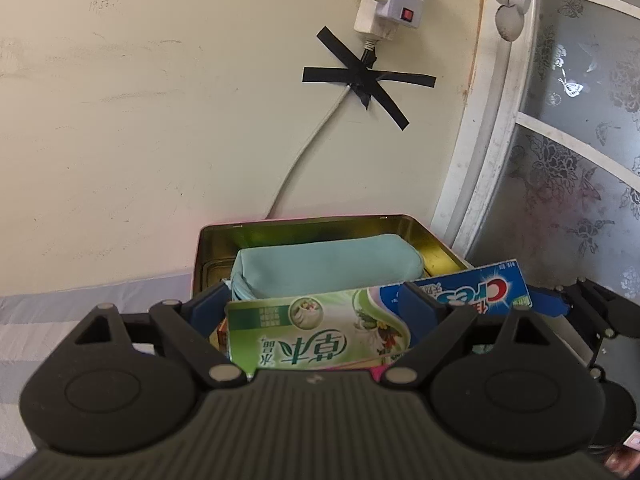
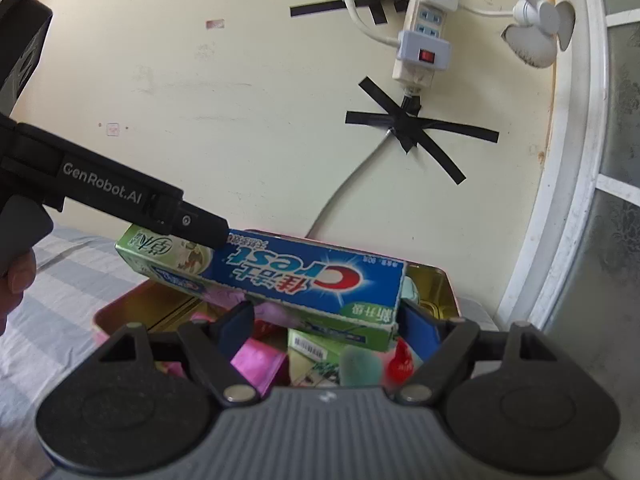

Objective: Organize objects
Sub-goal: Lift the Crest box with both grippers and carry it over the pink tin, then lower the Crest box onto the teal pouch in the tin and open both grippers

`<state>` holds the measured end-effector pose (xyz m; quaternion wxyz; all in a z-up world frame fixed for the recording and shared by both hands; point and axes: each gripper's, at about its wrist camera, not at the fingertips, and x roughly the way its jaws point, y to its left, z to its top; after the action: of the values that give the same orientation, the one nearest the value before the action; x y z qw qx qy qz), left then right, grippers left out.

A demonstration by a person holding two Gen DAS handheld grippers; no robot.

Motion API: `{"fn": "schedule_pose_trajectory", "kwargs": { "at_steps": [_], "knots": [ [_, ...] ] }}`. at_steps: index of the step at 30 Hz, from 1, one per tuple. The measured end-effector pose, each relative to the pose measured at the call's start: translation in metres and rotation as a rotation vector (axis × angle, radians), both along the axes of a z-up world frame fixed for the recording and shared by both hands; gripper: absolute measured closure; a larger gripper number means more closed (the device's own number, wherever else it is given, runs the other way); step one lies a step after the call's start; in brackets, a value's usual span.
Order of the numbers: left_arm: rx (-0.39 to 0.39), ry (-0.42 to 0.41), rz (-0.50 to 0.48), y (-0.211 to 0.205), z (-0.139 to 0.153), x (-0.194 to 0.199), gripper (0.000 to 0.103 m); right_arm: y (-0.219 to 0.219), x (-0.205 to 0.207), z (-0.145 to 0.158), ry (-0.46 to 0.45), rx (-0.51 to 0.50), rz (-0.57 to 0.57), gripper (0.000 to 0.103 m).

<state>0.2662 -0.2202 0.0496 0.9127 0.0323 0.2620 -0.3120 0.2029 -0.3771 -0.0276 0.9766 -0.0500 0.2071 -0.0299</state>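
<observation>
A Crest toothpaste box (image 2: 304,280), blue and green, hangs above an open gold tin (image 2: 440,280). My left gripper (image 1: 316,312) is shut on the box's green end (image 1: 316,332). My right gripper (image 2: 326,324) is shut on its other end, and its blue finger (image 1: 548,300) shows in the left wrist view. The left gripper's black arm (image 2: 120,196) reaches in from the left in the right wrist view. In the tin (image 1: 304,224) lies a light blue pouch (image 1: 328,264). Pink packets (image 2: 256,364), a green box (image 2: 316,356) and a red item (image 2: 400,360) lie under the Crest box.
The tin stands on a grey striped cloth (image 2: 68,272) against a cream wall. A power strip (image 2: 420,36) with black tape and a cable hangs on the wall above. A white window frame (image 2: 568,184) with patterned glass curves down the right. A small white fan (image 2: 536,32) is clipped there.
</observation>
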Motion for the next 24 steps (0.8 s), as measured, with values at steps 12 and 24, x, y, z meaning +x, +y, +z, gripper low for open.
{"fn": "schedule_pose_trajectory", "kwargs": {
  "at_steps": [12, 24],
  "knots": [
    [-0.002, 0.045, 0.063, -0.04, -0.004, 0.07, 0.011, -0.045, 0.088, 0.006, 0.129, 0.04, 0.017, 0.024],
    [0.077, 0.099, 0.093, -0.068, -0.044, 0.106, 0.01, -0.077, 0.142, -0.02, 0.268, 0.177, -0.03, 0.019]
  ]
}}
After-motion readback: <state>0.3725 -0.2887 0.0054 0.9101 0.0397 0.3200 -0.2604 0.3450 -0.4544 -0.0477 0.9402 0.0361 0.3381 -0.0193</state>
